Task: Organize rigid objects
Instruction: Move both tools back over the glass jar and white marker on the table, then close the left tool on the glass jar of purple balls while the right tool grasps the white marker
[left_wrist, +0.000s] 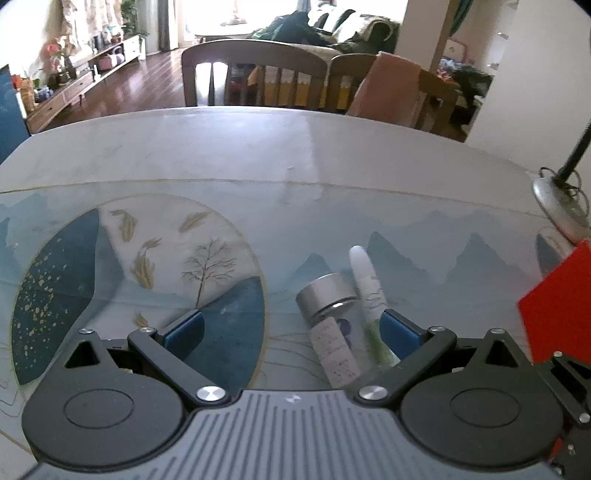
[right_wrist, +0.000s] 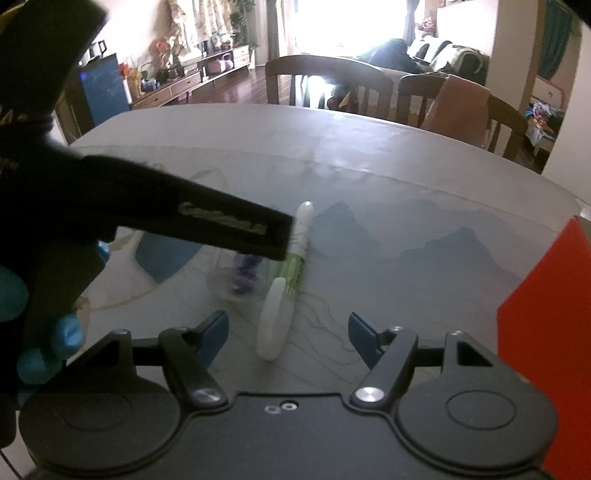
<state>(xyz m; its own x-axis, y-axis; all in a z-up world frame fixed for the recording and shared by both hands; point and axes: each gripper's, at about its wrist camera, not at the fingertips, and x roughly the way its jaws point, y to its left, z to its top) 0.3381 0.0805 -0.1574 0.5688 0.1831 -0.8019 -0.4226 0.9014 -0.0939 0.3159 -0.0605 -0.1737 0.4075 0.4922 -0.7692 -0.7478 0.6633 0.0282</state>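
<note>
While both grippers hang low over the table, nothing is gripped yet. Left gripper (left_wrist: 291, 334): blue-padded jaws wide apart, empty; a clear glass jar with a silver screw cap (left_wrist: 328, 317) and a slim white tube with a green lower end (left_wrist: 369, 295) lie side by side just inside its right pad, toward 2 o'clock, pads not pressing on either. Right gripper (right_wrist: 288, 332): jaws partly open, empty; a short translucent white tube (right_wrist: 273, 321) lies flat between the pads at 12 o'clock, touched by neither.

Beyond it, at 12 o'clock in the right view, the green-ended tube and the blurred jar sit close together, partly hidden by the left gripper's black body.

Red flat-sided box (right_wrist: 546, 332) at 3 o'clock, table edge; whether it is a container I cannot tell.

Landscape-printed table mat (left_wrist: 424, 236) under all items.

Judgement: task at an early stage. Three small items loose on the mat, none lifted or sorted; picking up and placing all remain.
</note>
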